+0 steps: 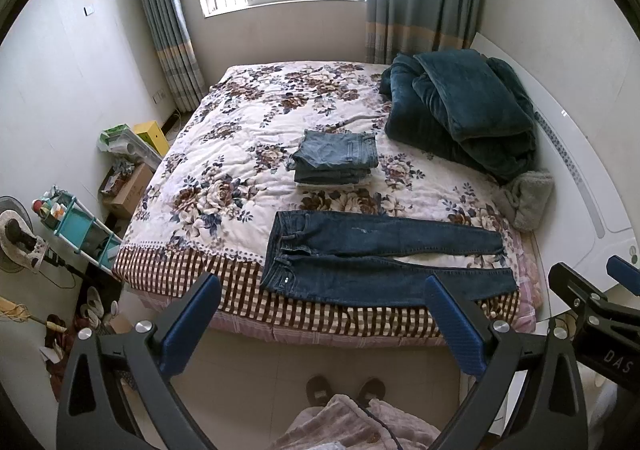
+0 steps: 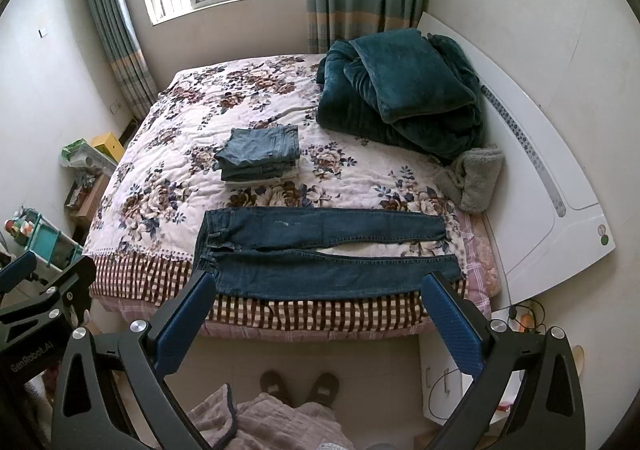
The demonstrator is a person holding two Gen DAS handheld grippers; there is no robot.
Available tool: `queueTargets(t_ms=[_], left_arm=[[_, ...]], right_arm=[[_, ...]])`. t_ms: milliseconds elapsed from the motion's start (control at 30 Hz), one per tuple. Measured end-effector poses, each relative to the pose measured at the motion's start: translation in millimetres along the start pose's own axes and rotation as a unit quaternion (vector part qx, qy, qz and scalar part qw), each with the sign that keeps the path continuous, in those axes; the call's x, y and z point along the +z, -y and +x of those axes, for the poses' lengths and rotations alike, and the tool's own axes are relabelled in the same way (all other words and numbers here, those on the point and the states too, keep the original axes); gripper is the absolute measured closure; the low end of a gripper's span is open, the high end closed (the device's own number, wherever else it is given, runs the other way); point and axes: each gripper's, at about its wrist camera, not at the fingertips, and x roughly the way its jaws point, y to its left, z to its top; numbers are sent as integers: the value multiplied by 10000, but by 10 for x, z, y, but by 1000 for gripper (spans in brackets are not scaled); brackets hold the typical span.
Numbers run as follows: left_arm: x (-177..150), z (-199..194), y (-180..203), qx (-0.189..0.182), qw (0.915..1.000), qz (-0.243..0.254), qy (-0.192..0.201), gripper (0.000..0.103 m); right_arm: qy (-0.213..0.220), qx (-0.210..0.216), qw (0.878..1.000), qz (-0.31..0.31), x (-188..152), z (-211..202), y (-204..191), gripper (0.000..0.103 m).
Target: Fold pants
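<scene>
Your left gripper and right gripper both hang over the floor short of the bed, jaws spread wide and holding nothing. Just past their fingertips, the jeans lie flat along the bed's near edge, waistband to your left, legs running right and slightly parted. Nothing lies between your grippers and the denim. Farther in, a folded stack of jeans sits mid-bed. To the far right, a teal blanket is heaped against the headboard.
</scene>
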Motion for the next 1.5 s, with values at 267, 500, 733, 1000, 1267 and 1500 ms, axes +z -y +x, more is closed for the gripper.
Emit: queueTargets(t_ms=[267,500,733,1000,1267,1500], left_arm=[[7,1,-1,-1,10000,3,-6,0],[-16,-1,-10,1,10000,2,7,0],[-24,12,-19,-18,10000,-3,3,0],[2,26,-21,-57,10000,-23,-36,0],[33,129,-41,-139,9998,-5,-141,0],[71,390,-65,-65,9997,121,-206,0]], right_arm=[[3,-11,10000,-9,-3,-7,-24,0],[6,-6,10000,0,-4,-6,-22,0],[21,-8,10000,-2,12,-31,-46,0],[-23,-9,10000,-17,46,-61,-77,0],[-138,-20,9999,37,84,27,-129,0],[-304,-149,9991,273,59,358,-195,0]])
